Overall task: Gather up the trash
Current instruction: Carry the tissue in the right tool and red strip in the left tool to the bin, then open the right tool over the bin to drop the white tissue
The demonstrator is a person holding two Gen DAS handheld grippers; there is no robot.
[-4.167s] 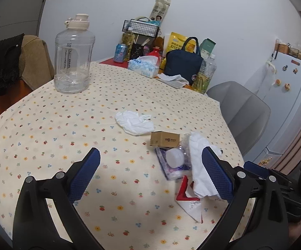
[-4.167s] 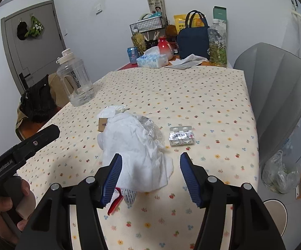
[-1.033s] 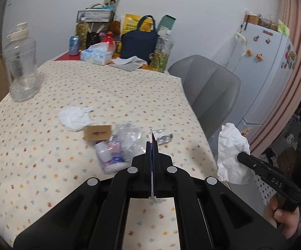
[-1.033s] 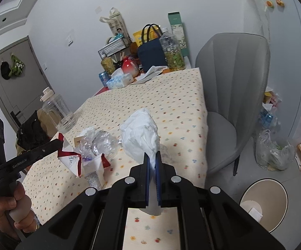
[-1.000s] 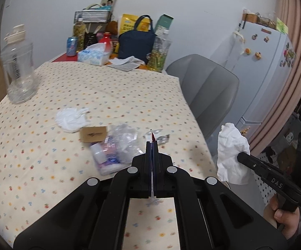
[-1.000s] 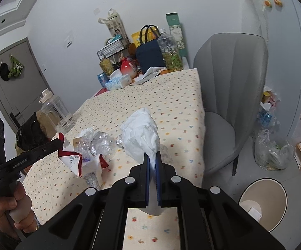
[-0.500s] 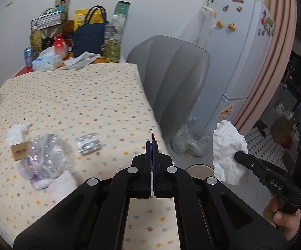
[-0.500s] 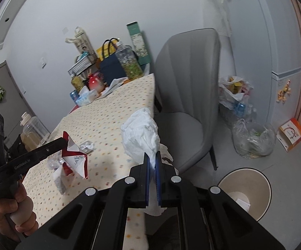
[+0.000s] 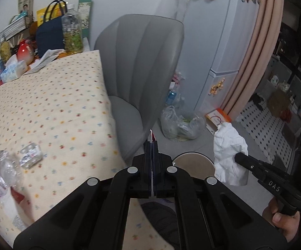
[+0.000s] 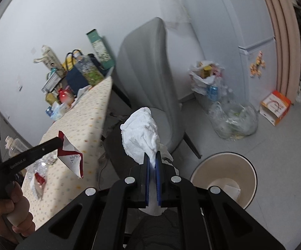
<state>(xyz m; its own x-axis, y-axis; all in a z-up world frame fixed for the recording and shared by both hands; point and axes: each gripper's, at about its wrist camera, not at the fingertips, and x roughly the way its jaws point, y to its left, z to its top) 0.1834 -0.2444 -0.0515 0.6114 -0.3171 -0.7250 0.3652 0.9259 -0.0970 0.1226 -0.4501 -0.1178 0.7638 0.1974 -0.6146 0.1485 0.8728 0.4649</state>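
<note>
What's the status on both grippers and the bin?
Left gripper shut on red-white wrapper. Right gripper shut on white tissue. Bin on floor ahead, nothing blocking.

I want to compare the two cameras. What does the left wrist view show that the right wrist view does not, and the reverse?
Only the left wrist view shows the blister pack on the table. Only the right wrist view shows the red-and-white wrapper in the left gripper and inside the trash bin. Both show the white tissue in the right gripper and the grey chair.
</note>
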